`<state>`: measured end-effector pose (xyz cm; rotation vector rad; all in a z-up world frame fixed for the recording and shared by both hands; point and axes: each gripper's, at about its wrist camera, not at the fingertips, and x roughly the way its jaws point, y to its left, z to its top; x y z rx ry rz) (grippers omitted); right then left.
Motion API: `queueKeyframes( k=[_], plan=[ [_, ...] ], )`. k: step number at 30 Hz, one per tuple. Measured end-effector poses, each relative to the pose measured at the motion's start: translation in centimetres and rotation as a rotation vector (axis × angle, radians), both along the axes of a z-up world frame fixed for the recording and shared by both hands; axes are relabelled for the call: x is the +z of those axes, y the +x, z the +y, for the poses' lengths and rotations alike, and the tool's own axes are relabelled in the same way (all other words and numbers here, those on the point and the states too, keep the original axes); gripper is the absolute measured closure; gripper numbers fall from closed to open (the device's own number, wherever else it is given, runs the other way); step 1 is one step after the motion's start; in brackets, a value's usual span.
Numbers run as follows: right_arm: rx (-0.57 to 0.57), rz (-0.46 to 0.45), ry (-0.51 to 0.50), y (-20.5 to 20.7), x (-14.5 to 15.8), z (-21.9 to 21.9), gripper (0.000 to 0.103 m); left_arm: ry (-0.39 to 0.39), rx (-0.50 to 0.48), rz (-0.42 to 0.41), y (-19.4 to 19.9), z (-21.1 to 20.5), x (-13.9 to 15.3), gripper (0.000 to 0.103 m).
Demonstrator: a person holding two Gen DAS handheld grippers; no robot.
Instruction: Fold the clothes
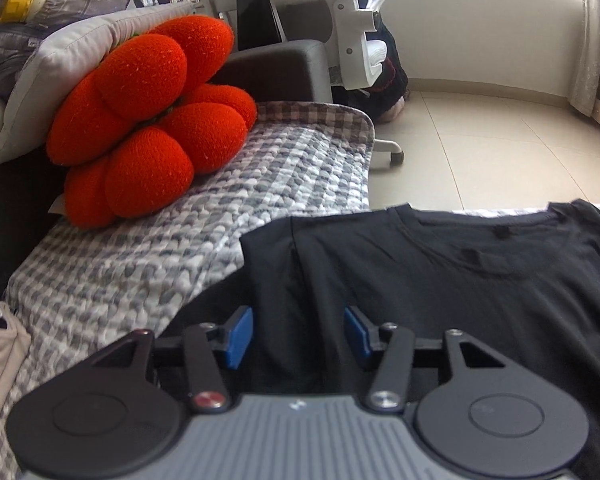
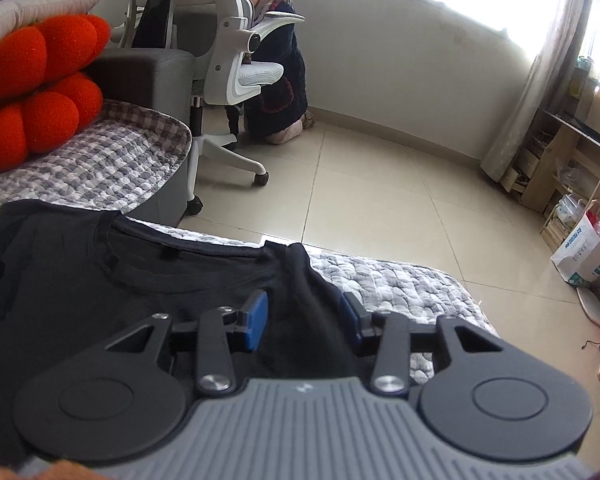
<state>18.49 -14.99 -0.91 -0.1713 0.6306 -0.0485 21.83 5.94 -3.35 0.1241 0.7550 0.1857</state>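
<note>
A black T-shirt (image 1: 440, 280) lies flat on a grey checked quilt (image 1: 140, 248), collar toward the far edge. My left gripper (image 1: 298, 332) is open, its blue pads either side of the folded left sleeve edge of the shirt. The shirt also shows in the right wrist view (image 2: 120, 280). My right gripper (image 2: 304, 318) is open, its blue pads astride the folded right sleeve edge. Neither gripper's pads press the cloth.
A red flower-shaped cushion (image 1: 148, 120) leans at the back left on the quilt. A white office chair (image 2: 236, 80) stands on the tiled floor (image 2: 380, 200) beyond. A wooden shelf (image 2: 572, 152) and bags (image 2: 584, 252) sit at the right.
</note>
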Motion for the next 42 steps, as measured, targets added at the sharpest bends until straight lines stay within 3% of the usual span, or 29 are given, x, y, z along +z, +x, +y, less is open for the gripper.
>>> queueKeyframes(
  k=[8,13,19,24,27,29,36,42],
  plan=[
    [0.011,0.001,0.054,-4.8,0.6,0.3,0.053,-0.113,0.020,0.058,-5.1,0.2,0.1,0.050],
    [0.007,0.010,0.089,-7.5,0.4,0.1,0.052,-0.177,0.016,0.082,-8.1,0.5,-0.2,0.042],
    [-0.001,0.011,0.125,-10.5,-0.9,-0.2,0.048,-0.252,0.003,0.075,-11.5,1.2,-1.0,0.035],
    [-0.019,0.011,0.169,-13.0,-2.9,-0.8,0.047,-0.262,-0.014,0.047,-13.5,1.8,-1.5,0.032],
    [-0.037,0.014,0.218,-14.0,-4.2,-1.4,0.047,-0.282,-0.040,0.043,-14.2,2.4,-1.3,0.029],
    [-0.062,0.068,0.233,-14.1,-4.7,-1.6,0.047,-0.273,-0.043,0.031,-14.6,3.0,-1.2,0.027],
    [-0.107,0.113,0.344,-14.6,-4.4,-3.8,0.044,-0.311,0.026,0.046,-14.1,6.1,-1.2,0.025],
    [-0.095,0.119,0.307,-15.2,-4.8,-4.0,0.043,-0.312,-0.026,0.121,-13.5,6.5,-1.9,0.024]
  ],
)
